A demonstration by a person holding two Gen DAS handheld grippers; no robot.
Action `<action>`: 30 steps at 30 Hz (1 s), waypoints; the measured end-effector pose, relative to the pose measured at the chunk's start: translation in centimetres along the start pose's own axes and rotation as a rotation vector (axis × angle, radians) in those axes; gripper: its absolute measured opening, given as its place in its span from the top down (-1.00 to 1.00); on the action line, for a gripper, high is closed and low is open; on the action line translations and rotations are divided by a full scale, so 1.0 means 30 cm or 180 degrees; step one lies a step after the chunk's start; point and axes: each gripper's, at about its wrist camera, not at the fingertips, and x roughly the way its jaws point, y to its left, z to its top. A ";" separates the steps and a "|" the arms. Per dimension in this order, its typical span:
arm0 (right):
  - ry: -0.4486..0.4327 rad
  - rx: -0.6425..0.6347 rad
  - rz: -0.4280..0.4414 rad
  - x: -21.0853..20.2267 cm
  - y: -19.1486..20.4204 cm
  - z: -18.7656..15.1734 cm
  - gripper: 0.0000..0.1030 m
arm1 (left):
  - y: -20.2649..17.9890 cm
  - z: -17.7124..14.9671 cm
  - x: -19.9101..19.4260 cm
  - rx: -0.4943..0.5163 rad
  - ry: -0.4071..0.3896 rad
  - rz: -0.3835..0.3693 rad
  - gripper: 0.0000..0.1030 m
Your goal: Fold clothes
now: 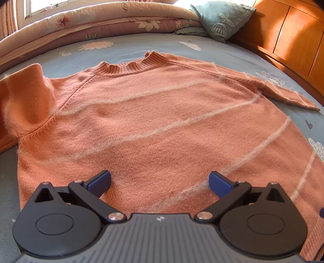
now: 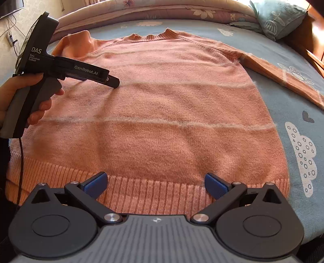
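Orange sweater lies flat, front up, on the bed, so its sleeves are easy to reach. Left gripper and right gripper hover above it, fingers wide, holding nothing.

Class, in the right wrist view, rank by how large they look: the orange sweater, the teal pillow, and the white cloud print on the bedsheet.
1. orange sweater, by far the largest.
2. teal pillow and white cloud print: they look alike in size. The pillow lies farther off and is partly cut by the frame, so no ranking.

Both wrist views look low and close across the same sweater, toward the pillow, perhaps.
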 end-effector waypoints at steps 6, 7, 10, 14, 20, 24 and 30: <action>-0.0447 0.0570 0.0221 -0.038 -0.169 0.195 -1.00 | 0.009 0.002 0.004 -0.0058 -0.0020 -0.0023 -0.98; -0.0517 0.0706 0.0285 -0.024 -0.206 0.241 -1.00 | 0.007 0.002 0.005 -0.0047 -0.0021 -0.0016 -0.98; -0.0661 0.1051 0.0468 0.051 -0.305 0.372 -1.00 | 0.003 -0.001 0.008 -0.0007 -0.0030 -0.0001 -0.98; -0.0779 0.1342 0.0545 0.189 -0.406 0.528 -1.00 | 0.002 -0.003 0.012 0.0034 -0.0057 -0.0003 -0.98; -0.0775 0.1673 0.0666 0.368 -0.523 0.610 -1.00 | 0.010 0.020 0.033 -0.0005 -0.0056 -0.0011 -0.98; -0.0839 0.1644 0.0755 0.344 -0.549 0.539 -1.00 | 0.004 0.025 0.042 0.0018 -0.0063 0.0024 -0.98; -0.0681 0.1747 0.0898 0.187 -0.572 0.335 -1.00 | -0.006 0.024 0.050 0.0060 -0.0079 0.0077 -0.98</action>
